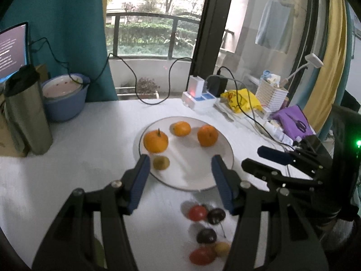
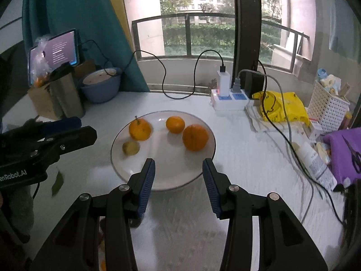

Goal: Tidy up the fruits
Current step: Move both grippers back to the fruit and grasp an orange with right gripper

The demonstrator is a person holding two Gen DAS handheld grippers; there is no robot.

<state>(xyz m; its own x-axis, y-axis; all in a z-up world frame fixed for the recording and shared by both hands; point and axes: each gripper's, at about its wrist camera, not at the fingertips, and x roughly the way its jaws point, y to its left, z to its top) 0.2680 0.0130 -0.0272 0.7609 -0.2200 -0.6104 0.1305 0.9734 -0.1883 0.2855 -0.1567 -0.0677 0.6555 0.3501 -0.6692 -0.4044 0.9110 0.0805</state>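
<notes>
Five small fruits (image 1: 206,232) appear only in left wrist view.

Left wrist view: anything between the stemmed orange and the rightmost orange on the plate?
Yes: between the stemmed orange and the rightmost orange sits a smaller orange, slightly farther back.

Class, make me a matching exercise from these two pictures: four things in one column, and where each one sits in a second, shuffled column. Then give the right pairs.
Things
1. stemmed orange
2. red cherry tomatoes
3. blue bowl
4. yellow bag

Places
A. on the table in front of the plate, below the left claw
B. beside the power strip
C. on the white plate
D. by the teal curtain, next to the steel tumbler

Pairs: 1-C, 2-A, 3-D, 4-B
</notes>
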